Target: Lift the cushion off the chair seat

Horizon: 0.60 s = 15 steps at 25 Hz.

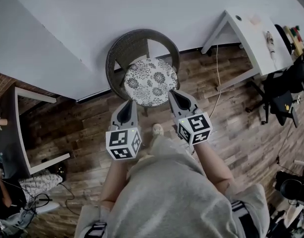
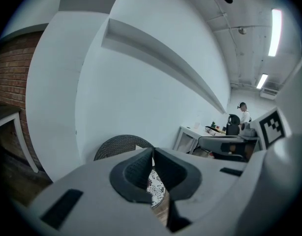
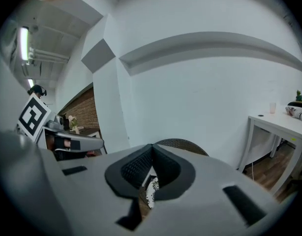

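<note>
Left tool [image 1: 128, 104]: jaws closed tip to tip, nothing between them; in its own view [image 2: 152, 151] the dark ribbed pads meet at the front.
Right tool [image 1: 174, 94]: jaws pressed together too, empty; its own view [image 3: 152, 147] shows the same closed tips.
Marker cubes: one black-and-white cube at the back of each tool, left [image 1: 123, 144] and right [image 1: 194, 129].
Aim: both tools point side by side toward the chair, the left at the cushion's near-left edge, the right at its near-right edge.
Round white cushion with grey flower print [image 1: 151, 81]: lies flat on the chair seat; a strip of it shows under the closed tips in the left tool view [image 2: 156, 186] and the right tool view [image 3: 152, 188]; neither tool grips it.
Dark woven wicker chair with curved back [image 1: 123, 46]: stands against the white wall [image 1: 92, 19], its backrest rising beyond the jaws in both tool views [image 2: 119, 144] [image 3: 183, 144].
Brown plank floor [image 1: 231, 113]: under the chair and the person.
White bench [image 1: 243, 33]: to the right of the chair, along the wall, small items on top.
Person's grey top [image 1: 162, 192]: fills the lower middle of the head view.
</note>
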Each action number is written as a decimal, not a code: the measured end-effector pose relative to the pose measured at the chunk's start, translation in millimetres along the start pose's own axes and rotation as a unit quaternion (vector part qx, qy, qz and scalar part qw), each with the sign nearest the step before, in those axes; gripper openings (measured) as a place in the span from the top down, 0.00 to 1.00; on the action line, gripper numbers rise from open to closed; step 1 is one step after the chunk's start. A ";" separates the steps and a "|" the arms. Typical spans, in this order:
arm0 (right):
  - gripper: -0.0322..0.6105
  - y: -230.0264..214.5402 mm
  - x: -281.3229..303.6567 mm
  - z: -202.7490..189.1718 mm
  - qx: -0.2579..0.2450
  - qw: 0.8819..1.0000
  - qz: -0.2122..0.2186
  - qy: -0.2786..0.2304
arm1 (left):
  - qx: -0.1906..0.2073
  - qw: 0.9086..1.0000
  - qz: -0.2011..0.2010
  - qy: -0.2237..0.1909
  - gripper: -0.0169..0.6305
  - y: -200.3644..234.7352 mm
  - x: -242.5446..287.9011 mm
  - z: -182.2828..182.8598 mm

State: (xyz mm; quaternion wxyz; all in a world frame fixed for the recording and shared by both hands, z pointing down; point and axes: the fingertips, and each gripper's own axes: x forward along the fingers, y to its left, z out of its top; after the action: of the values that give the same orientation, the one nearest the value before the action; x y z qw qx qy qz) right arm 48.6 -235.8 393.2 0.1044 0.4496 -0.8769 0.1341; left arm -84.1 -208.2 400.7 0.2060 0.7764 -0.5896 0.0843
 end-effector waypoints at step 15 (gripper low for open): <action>0.95 -79.9 89.7 -89.4 -0.010 0.995 0.029 0.091 | -0.019 0.998 0.035 0.039 0.95 14.1 95.4 -41.9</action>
State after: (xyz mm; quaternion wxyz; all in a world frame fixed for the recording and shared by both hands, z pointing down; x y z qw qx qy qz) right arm 68.0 -319.4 515.9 0.1847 0.4088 -0.8777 0.1686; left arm -65.1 -277.8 477.3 0.2405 0.7474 -0.6094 0.1105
